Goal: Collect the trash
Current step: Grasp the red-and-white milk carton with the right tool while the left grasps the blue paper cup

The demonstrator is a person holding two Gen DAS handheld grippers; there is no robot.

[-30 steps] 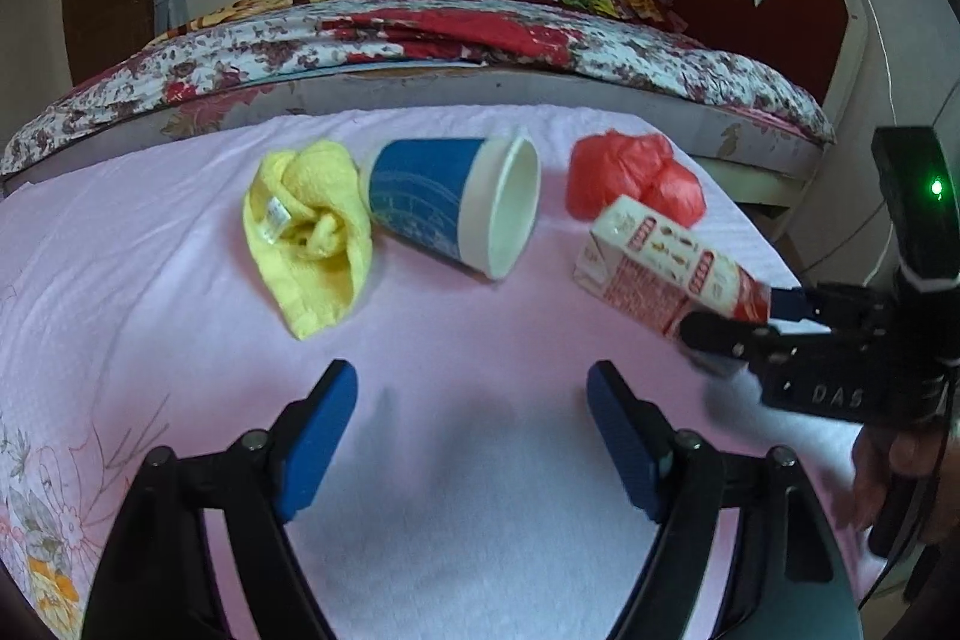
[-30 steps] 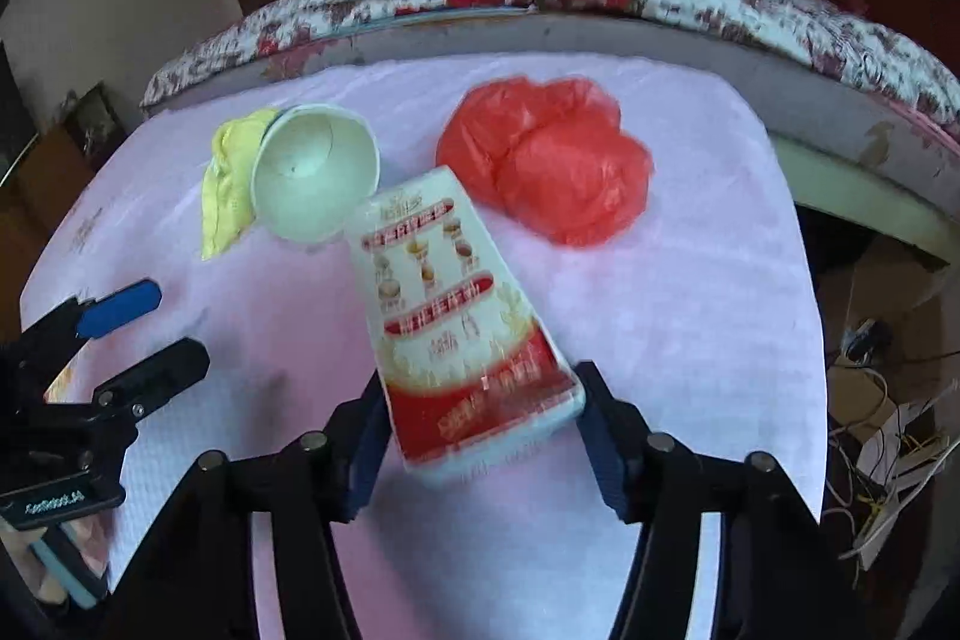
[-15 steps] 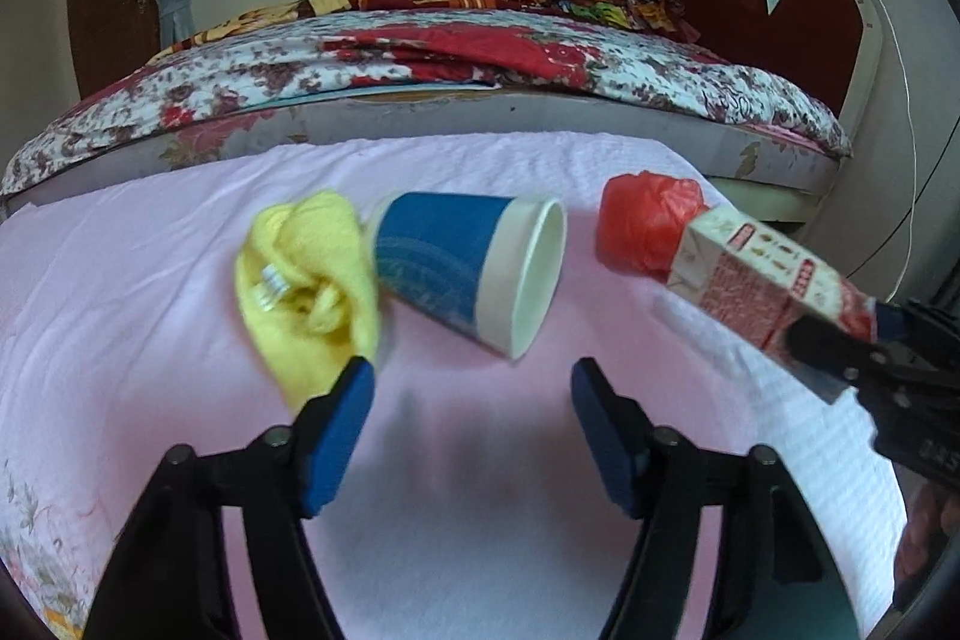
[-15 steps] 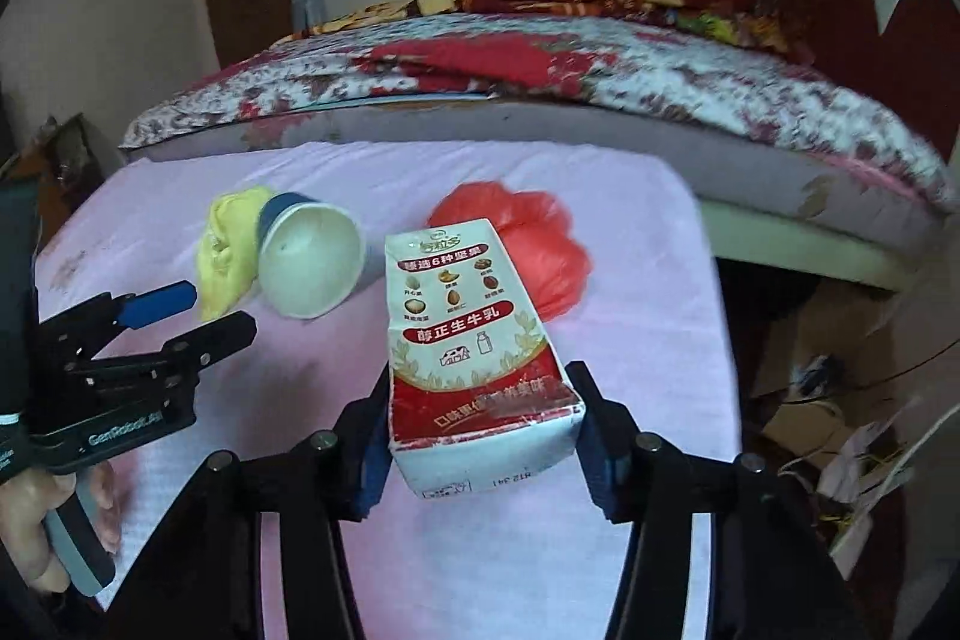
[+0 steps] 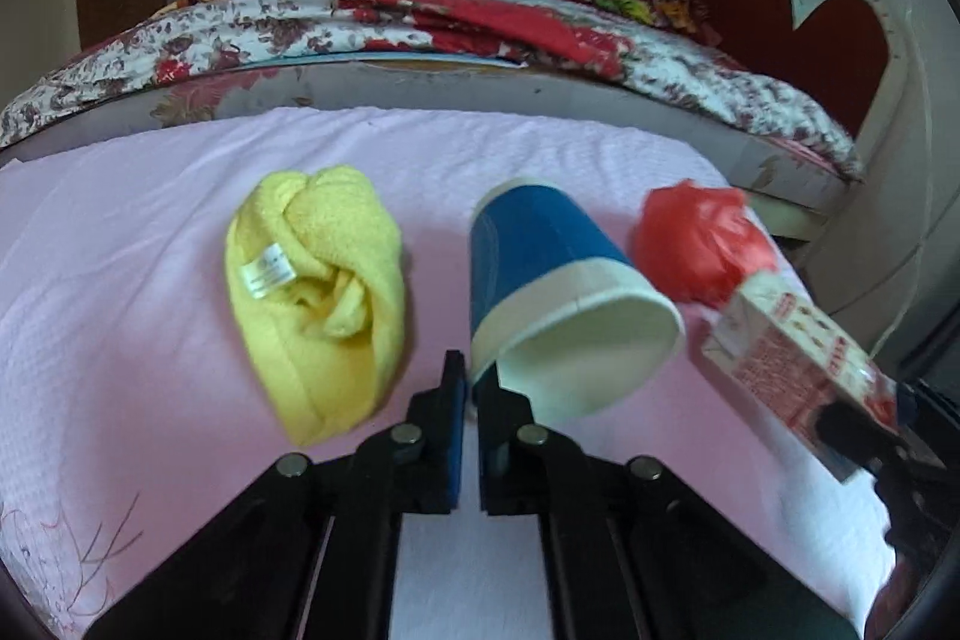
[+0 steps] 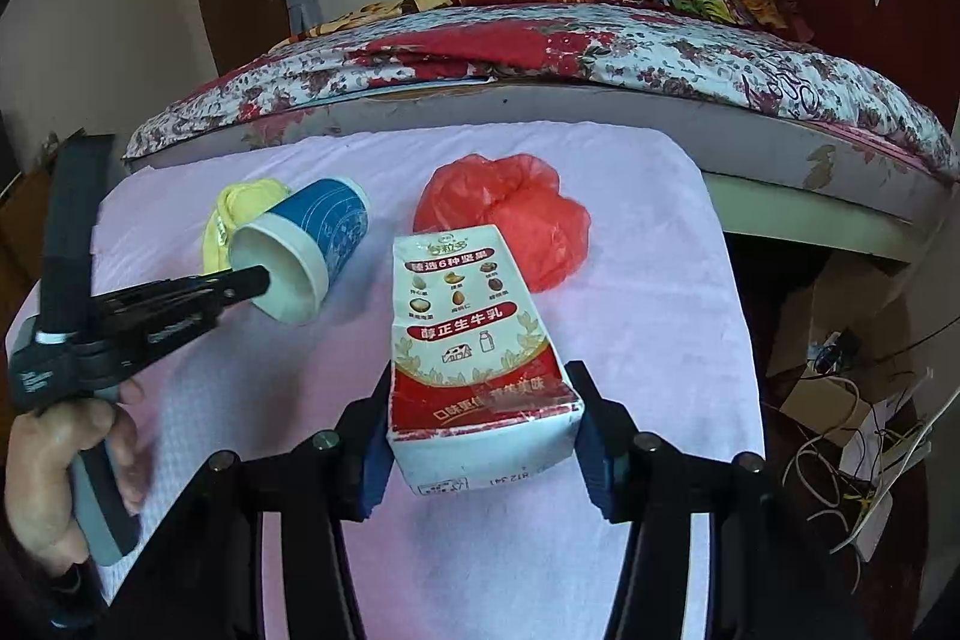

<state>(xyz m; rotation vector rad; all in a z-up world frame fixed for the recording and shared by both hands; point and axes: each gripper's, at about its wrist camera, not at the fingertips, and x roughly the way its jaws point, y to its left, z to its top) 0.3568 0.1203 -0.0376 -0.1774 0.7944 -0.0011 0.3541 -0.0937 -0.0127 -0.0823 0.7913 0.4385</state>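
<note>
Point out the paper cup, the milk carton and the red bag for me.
Paper cup (image 5: 540,244), left wrist view, on its blue side wall.
Milk carton (image 6: 462,322), right wrist view, on its printed front face.
Red bag (image 6: 510,202), right wrist view, on its crumpled top.

A table covered in pink cloth (image 5: 150,268) carries a crumpled yellow towel (image 5: 318,292) and, well to its right, a bunched red bag (image 5: 696,250). Behind the table stands a bed (image 6: 600,52) with a floral quilt.
</note>
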